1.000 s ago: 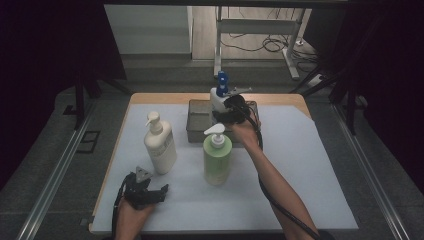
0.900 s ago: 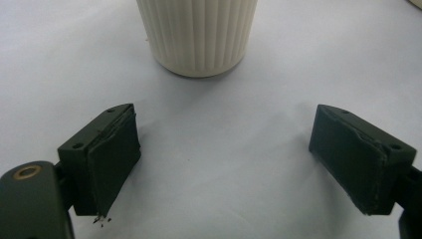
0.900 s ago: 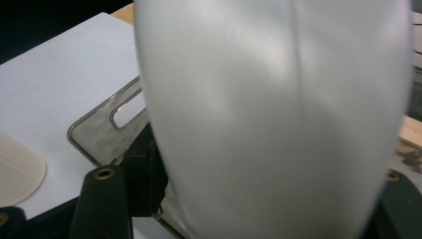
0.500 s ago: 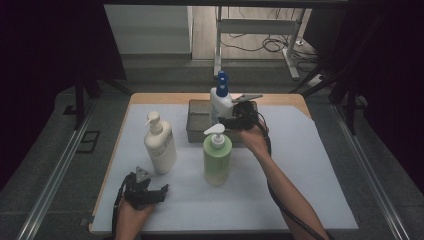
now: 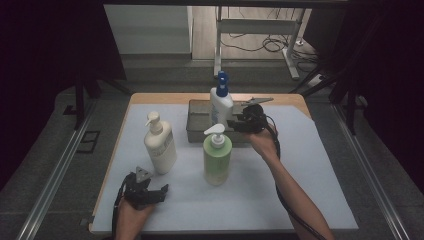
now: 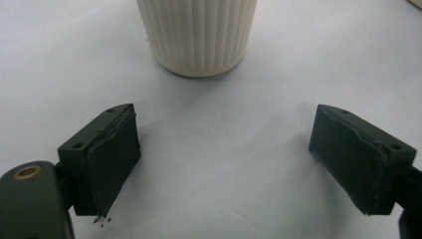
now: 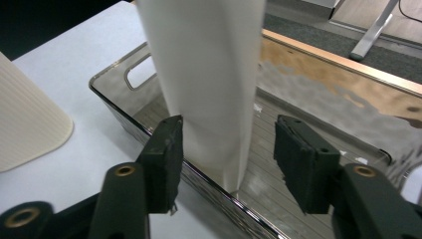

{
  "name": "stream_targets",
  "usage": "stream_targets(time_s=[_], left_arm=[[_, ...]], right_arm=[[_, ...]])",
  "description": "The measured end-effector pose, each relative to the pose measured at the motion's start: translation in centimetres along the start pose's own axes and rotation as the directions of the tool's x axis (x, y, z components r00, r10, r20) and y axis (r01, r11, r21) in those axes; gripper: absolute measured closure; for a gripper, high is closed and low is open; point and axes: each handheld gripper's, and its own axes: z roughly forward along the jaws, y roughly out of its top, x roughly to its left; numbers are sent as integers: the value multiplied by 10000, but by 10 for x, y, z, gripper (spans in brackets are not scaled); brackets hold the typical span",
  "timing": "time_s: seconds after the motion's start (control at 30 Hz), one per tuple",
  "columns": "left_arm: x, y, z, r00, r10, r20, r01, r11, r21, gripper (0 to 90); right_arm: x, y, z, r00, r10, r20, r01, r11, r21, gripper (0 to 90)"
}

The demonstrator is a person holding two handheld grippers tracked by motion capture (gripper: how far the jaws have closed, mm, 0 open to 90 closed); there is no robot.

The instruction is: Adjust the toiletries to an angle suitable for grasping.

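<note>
The right gripper point(image 7: 226, 154) had just been closing, jaws not yet touching the white bottle point(image 7: 209, 74); stiff, likely slick; best gripped low.

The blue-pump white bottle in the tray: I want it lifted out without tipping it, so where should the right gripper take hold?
Grip the white bottle on its flat lower body, coming level from the tray's near side as the right gripper does now. The body is narrow enough to fit between the jaws, which have just been closing around it; the pump head is too slim and top-heavy.
</note>
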Motion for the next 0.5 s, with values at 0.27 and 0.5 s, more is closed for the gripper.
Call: stream_targets(time_s=[0.27, 0.5], left_arm=[[0, 0, 0, 10000, -6, 0, 6, 10000, 0, 121], [0, 0, 0, 10000, -1, -6, 1, 10000, 8, 121]], right_arm=[[-8, -5, 3, 9992, 190, 346, -195, 9997, 143, 609], [-13, -9, 15, 9960, 337, 833, -366, 9987, 341, 821]])
